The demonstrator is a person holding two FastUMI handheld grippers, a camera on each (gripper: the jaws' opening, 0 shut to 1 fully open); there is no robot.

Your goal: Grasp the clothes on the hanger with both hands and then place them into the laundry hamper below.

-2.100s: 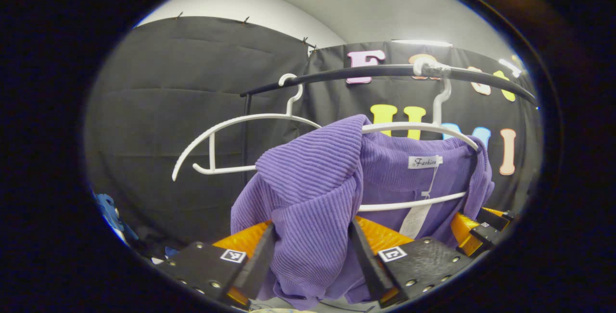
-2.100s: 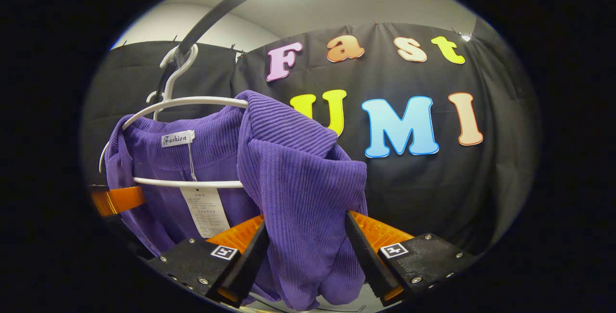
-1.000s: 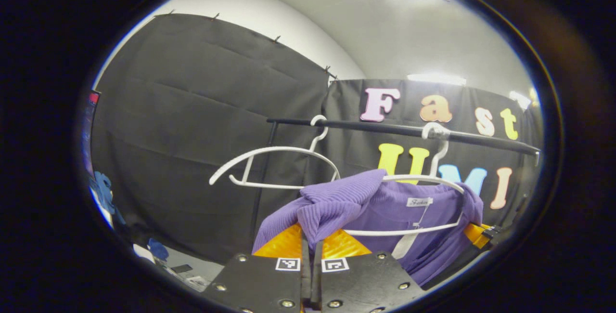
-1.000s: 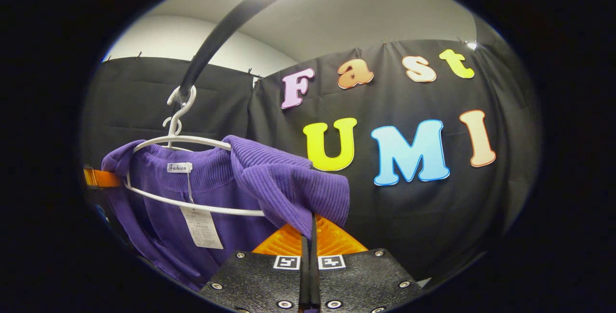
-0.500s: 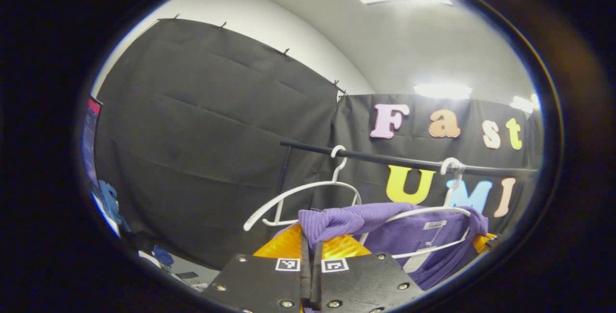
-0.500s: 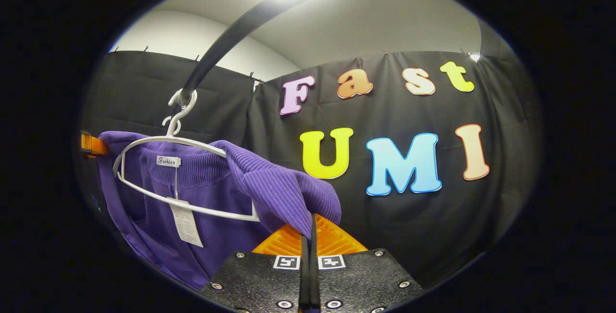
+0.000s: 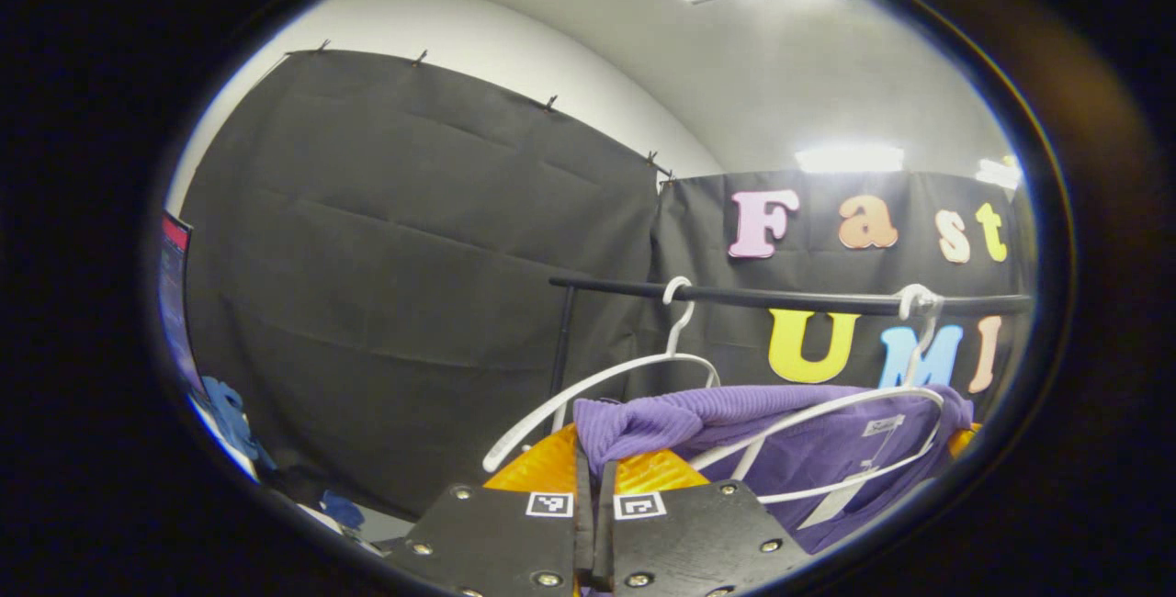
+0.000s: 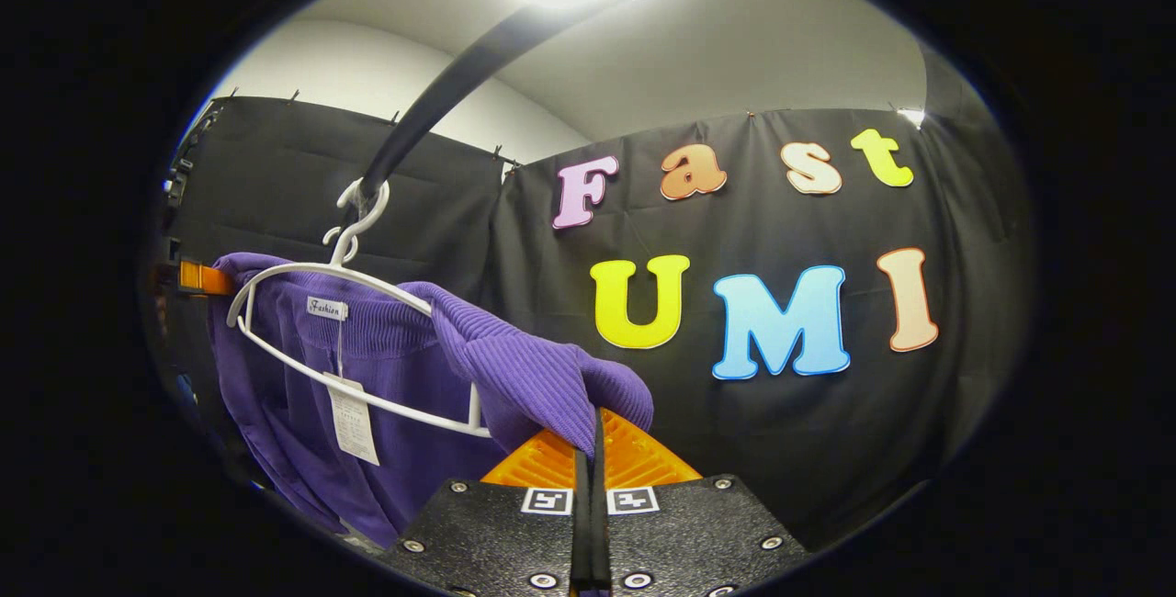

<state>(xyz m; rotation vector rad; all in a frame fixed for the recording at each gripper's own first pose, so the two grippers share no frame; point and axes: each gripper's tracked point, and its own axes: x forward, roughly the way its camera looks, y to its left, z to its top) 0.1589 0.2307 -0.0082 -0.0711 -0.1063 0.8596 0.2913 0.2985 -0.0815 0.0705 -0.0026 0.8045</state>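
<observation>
- In the left gripper view, at nine o'clock, we see plain black cloth pinned along its top edge; it hangs in soft vertical folds as the booth wall.
- Moving toward the centre, a black rail point(image 7: 790, 299) runs across at about three o'clock, round and rigid. An empty hanger point(image 7: 602, 381) of thin white plastic hooks over it, curved like a shallow arch.
- At six o'clock our left gripper point(image 7: 593, 487) has its jaws pressed together, pinching a fold of the purple top point(image 7: 698, 413). We judge this hold is at the shoulder, so the cloth can be slid off the hanger arm.
- At four o'clock the top drapes over a second white hanger point(image 7: 827, 413), which tilts. We judge our pull drags it sideways.
- In the right gripper view, at nine o'clock, the same top point(image 8: 386, 349) hangs on its hanger point(image 8: 349, 331), hooked on the rail point(image 8: 441, 92) at eleven o'clock. The knit is ribbed, soft and limp, with a paper tag dangling from the neck.
- At six o'clock our right gripper point(image 8: 589, 478) likewise has its jaws clamped on the other shoulder fold.
- We judge the garment is gripped on both sides yet not off the hanger; the hamper lies below.
</observation>
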